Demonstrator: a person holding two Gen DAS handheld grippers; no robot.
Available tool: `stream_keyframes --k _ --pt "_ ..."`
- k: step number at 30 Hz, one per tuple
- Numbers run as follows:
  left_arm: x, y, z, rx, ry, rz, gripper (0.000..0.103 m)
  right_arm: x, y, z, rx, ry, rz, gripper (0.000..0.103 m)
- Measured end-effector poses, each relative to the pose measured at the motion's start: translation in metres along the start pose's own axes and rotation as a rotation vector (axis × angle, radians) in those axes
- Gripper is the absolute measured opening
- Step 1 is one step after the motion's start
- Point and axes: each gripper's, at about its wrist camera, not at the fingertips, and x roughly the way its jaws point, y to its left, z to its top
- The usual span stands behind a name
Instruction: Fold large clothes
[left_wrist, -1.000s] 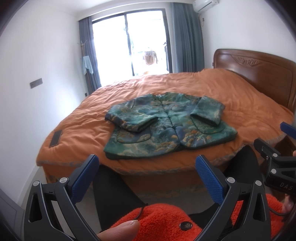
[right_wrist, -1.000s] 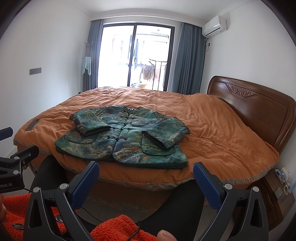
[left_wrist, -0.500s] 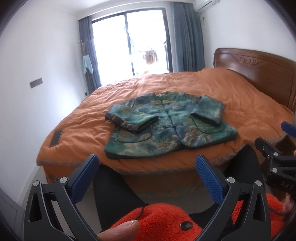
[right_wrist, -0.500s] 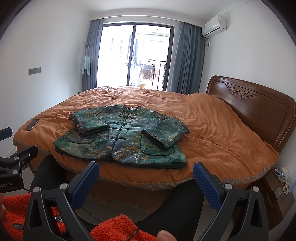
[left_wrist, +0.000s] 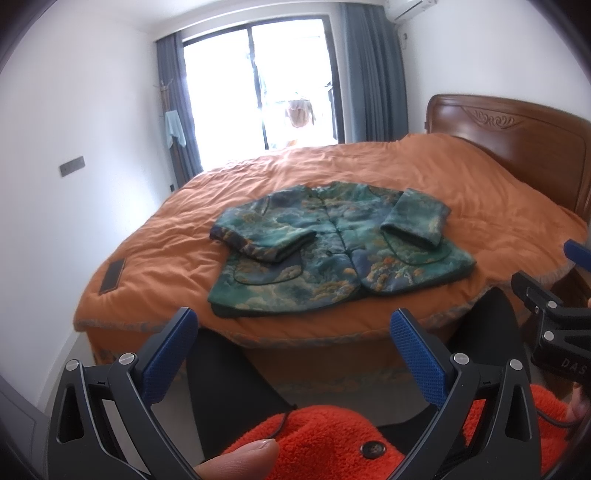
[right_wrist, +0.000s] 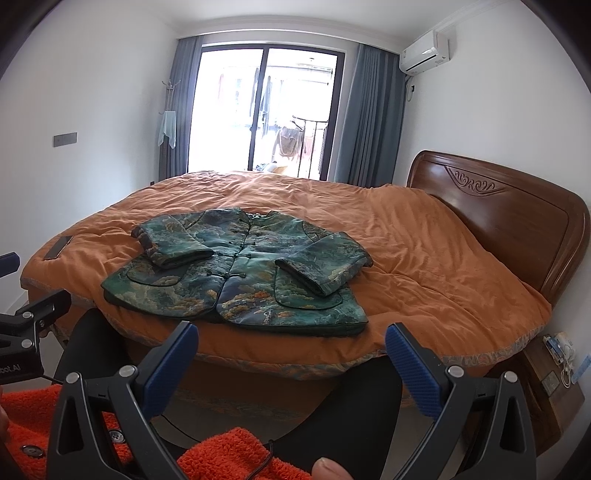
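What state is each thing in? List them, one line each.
Jacket: flat on the bed, buttoned, both sleeves folded across the front.
Left gripper: open, empty, short of the bed.
Right gripper: open, empty, short of the bed.
Bedspread: spread out, wrinkled.
Curtains: drawn open.
Dark flat device: lying near the bed's corner.

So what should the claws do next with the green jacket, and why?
Probably reach toward the bed: both sleeves already lie folded across the jacket, and the left claw and right claw are open, empty, well short of its hem. Likely grab the hem corners.
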Motion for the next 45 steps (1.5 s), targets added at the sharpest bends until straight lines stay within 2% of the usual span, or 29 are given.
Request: stream_keyframes --k 17,25,29,32,38,42,44,45 --pt "0.001 -0.001 0.001 -0.001 0.001 0.000 0.103 0.005 0.000 0.003 0.007 0.024 -0.013 0.103" --pt "0.004 0.005 0.006 -0.013 -0.002 -0.022 0.103 0.008 -0.009 0.013 0.042 0.008 0.020 0.103" --pt "0.009 0.010 0.016 -0.028 -0.022 -0.019 0.103 0.007 -0.020 0.025 0.063 -0.047 0.033 0.103" --pt "0.013 0.012 0.030 0.007 -0.065 -0.010 0.103 0.005 -0.027 0.039 0.047 -0.121 0.018 0.103" --pt "0.017 0.019 0.071 0.063 -0.168 -0.045 0.103 0.003 -0.040 0.079 0.006 -0.293 -0.013 0.103" --pt "0.027 0.038 0.102 0.018 -0.187 -0.100 0.103 0.006 -0.037 0.103 -0.063 -0.413 0.001 0.103" --pt "0.036 0.047 0.113 -0.008 -0.180 -0.113 0.103 0.016 -0.035 0.112 -0.126 -0.457 0.095 0.103" --pt "0.043 0.050 0.117 -0.021 -0.172 -0.110 0.103 0.026 -0.034 0.116 -0.158 -0.424 0.168 0.103"
